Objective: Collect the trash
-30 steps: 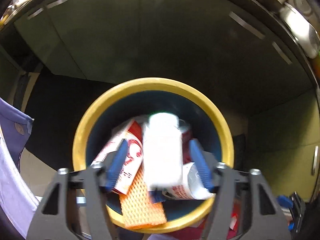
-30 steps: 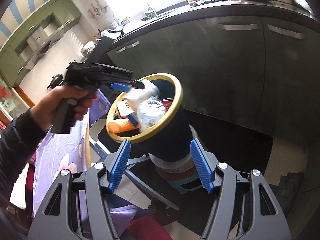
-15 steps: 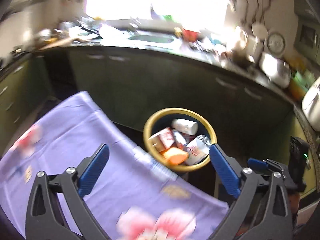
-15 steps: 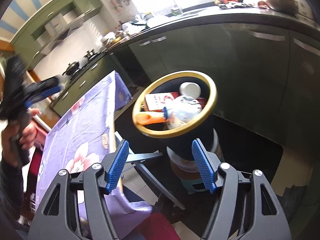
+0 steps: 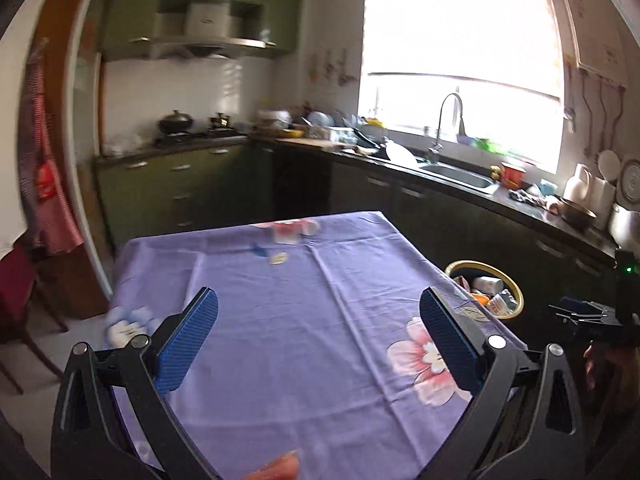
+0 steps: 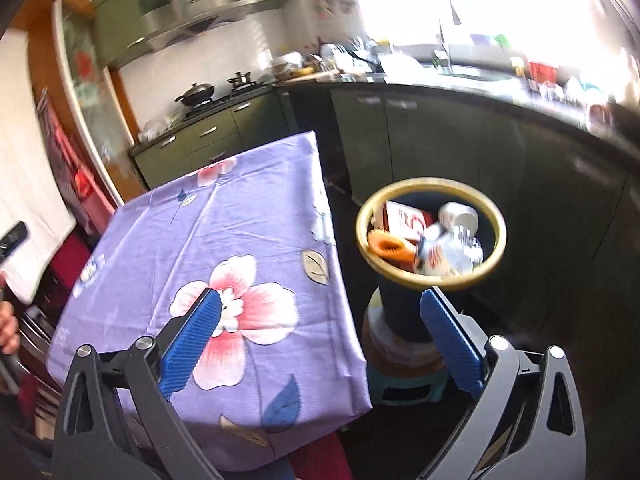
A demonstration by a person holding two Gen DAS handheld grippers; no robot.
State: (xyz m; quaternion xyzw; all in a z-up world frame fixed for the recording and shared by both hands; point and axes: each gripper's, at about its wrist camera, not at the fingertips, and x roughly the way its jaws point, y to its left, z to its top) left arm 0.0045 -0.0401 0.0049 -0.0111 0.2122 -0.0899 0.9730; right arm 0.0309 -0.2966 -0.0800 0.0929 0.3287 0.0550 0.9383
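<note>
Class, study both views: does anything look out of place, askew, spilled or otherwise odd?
One oddity: the dark, yellow-rimmed trash bin stands raised on a stacked tub and teal stool beside the purple floral tablecloth, a perch that looks tippy. Nothing has spilled.

A table [image 5: 312, 320] is set in front of the counter [image 5: 460, 184], which runs behind it and along its right. Just off the table's right edge a bin [image 6: 432, 236] is raised on a stool [image 6: 404, 384] — in it, a bottle [image 6: 460, 216], a carton [image 6: 404, 220] and netting [image 6: 388, 246] are piled.
</note>
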